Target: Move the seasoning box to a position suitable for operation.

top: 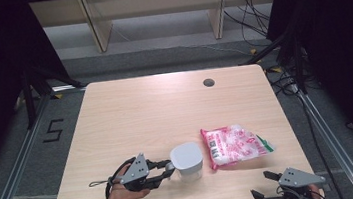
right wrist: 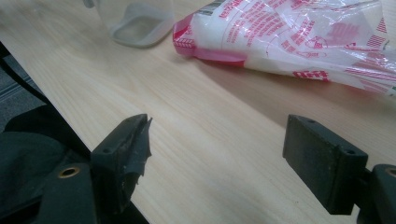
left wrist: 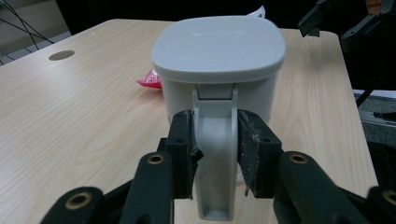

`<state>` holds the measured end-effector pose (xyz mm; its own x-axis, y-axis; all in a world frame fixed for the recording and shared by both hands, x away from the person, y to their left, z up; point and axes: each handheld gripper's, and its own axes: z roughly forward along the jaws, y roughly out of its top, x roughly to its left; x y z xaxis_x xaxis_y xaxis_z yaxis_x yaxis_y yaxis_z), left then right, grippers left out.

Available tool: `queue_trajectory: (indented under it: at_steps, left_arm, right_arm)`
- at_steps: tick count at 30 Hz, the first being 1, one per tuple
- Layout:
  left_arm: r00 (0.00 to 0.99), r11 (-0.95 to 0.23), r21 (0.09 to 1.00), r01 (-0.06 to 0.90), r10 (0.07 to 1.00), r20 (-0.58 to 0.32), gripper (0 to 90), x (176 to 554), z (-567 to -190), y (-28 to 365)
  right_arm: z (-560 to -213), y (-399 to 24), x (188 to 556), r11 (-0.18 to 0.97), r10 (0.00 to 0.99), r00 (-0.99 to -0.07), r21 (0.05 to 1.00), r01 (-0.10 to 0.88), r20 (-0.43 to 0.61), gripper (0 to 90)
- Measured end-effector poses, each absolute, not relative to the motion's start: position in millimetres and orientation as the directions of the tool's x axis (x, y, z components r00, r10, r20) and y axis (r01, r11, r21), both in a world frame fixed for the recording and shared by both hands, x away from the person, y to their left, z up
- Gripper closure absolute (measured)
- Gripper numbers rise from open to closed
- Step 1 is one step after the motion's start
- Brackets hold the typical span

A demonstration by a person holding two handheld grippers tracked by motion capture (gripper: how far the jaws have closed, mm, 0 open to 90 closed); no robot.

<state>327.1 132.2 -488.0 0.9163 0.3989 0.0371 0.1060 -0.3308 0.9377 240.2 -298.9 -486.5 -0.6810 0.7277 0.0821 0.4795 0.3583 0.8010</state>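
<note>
Jaws of left gripper [left wrist: 215,140] pinch handle [left wrist: 214,154] of lidded white container [top: 186,160]; right gripper [right wrist: 217,154], approx. 5 o'clock on desk [top: 141,113], apparently idle, jaws spread.

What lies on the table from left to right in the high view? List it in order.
left gripper → white lidded container → pink-and-white printed bag → right gripper, at the table's near right edge.

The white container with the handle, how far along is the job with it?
Done: left gripper has its fingers clamped on the container's handle. In hand: the container sits on the table, lid closed. Left: the bag lies untouched; right gripper waits open.
</note>
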Motion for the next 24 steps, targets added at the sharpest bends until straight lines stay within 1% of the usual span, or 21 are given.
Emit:
queue_trajectory:
  at_steps: [1, 3, 4, 5, 7, 8, 9, 10, 11, 12, 13, 14, 15, 16, 17, 19, 21, 22, 23, 24]
  left_arm:
    - [0.915, -0.325, 0.939, 0.109, 0.401, 0.033, 68.0, 327, -488, 131]
    - [0.911, -0.341, 0.935, 0.098, 0.409, 0.054, 67.9, 327, -488, 129]
    - [0.907, -0.345, 0.933, 0.1, 0.418, 0.057, 67.9, 327, -488, 129]
    - [0.91, -0.354, 0.932, 0.078, 0.408, 0.078, 68.0, 328, -488, 129]
    - [0.903, -0.347, 0.933, 0.092, 0.423, 0.068, 68.0, 327, -488, 127]
    - [0.899, -0.36, 0.928, 0.098, 0.433, 0.073, 68.0, 327, -487, 127]
    - [0.899, -0.366, 0.926, 0.091, 0.431, 0.082, 68.0, 328, -486, 126]
    - [0.893, -0.373, 0.924, 0.089, 0.44, 0.092, 68.0, 328, -485, 125]
    - [0.887, -0.372, 0.923, 0.1, 0.453, 0.086, 68.0, 330, -485, 124]
    - [0.887, -0.372, 0.923, 0.1, 0.453, 0.086, 68.0, 330, -485, 124]
    - [0.887, -0.362, 0.926, 0.108, 0.456, 0.075, 68.0, 331, -485, 124]
    - [0.886, -0.385, 0.919, 0.084, 0.452, 0.108, 68.0, 335, -485, 124]
    - [0.882, -0.379, 0.921, 0.088, 0.459, 0.105, 67.9, 336, -485, 123]
    - [0.876, -0.383, 0.92, 0.086, 0.47, 0.113, 67.9, 341, -485, 122]
    - [0.877, -0.387, 0.918, 0.085, 0.467, 0.115, 67.8, 344, -485, 122]
    - [0.875, -0.395, 0.916, 0.071, 0.466, 0.133, 67.7, 349, -485, 123]
    - [0.876, -0.391, 0.917, 0.078, 0.467, 0.125, 67.7, 352, -485, 123]
    - [0.873, -0.403, 0.913, 0.072, 0.468, 0.138, 67.7, 353, -484, 124]
    - [0.874, -0.395, 0.916, 0.069, 0.468, 0.135, 67.6, 355, -485, 124]
    - [0.874, -0.394, 0.917, 0.065, 0.465, 0.138, 67.6, 357, -485, 124]
  right_arm:
    - [-486, -299, 240, 0.358, 0.728, -0.681, 0.801, 0.479, 0.082, 23.8]
    - [-486, -299, 240, 0.36, 0.729, -0.68, 0.8, 0.481, 0.08, 23.8]
    - [-486, -297, 237, 0.342, 0.739, -0.665, 0.79, 0.509, 0.109, 23.8]
    - [-486, -299, 240, 0.361, 0.726, -0.683, 0.802, 0.477, 0.08, 23.9]
    - [-486, -299, 240, 0.356, 0.726, -0.682, 0.8, 0.483, 0.088, 23.9]
    - [-487, -299, 241, 0.362, 0.735, -0.674, 0.799, 0.48, 0.073, 23.9]
    - [-486, -298, 238, 0.343, 0.739, -0.665, 0.792, 0.505, 0.104, 23.9]
    - [-486, -298, 238, 0.343, 0.739, -0.665, 0.792, 0.505, 0.104, 23.9]
    - [-486, -299, 241, 0.36, 0.728, -0.681, 0.801, 0.479, 0.08, 23.9]
    - [-486, -299, 240, 0.359, 0.731, -0.677, 0.799, 0.483, 0.081, 23.9]
    - [-486, -299, 240, 0.359, 0.731, -0.677, 0.799, 0.483, 0.081, 23.9]
    - [-487, -299, 241, 0.367, 0.721, -0.689, 0.8, 0.476, 0.079, 23.9]
    - [-486, -298, 238, 0.345, 0.74, -0.665, 0.791, 0.505, 0.101, 23.9]
    - [-487, -299, 241, 0.362, 0.721, -0.688, 0.802, 0.474, 0.081, 24.0]
    - [-487, -298, 240, 0.356, 0.737, -0.671, 0.797, 0.488, 0.081, 23.9]
    - [-487, -299, 240, 0.361, 0.735, -0.673, 0.796, 0.485, 0.077, 24.0]
    - [-487, -300, 241, 0.363, 0.729, -0.68, 0.803, 0.472, 0.07, 24.0]
    - [-486, -299, 239, 0.343, 0.738, -0.667, 0.795, 0.501, 0.101, 24.0]
    - [-487, -300, 241, 0.369, 0.733, -0.677, 0.803, 0.469, 0.059, 23.9]
    - [-487, -300, 241, 0.369, 0.733, -0.677, 0.803, 0.469, 0.059, 23.9]
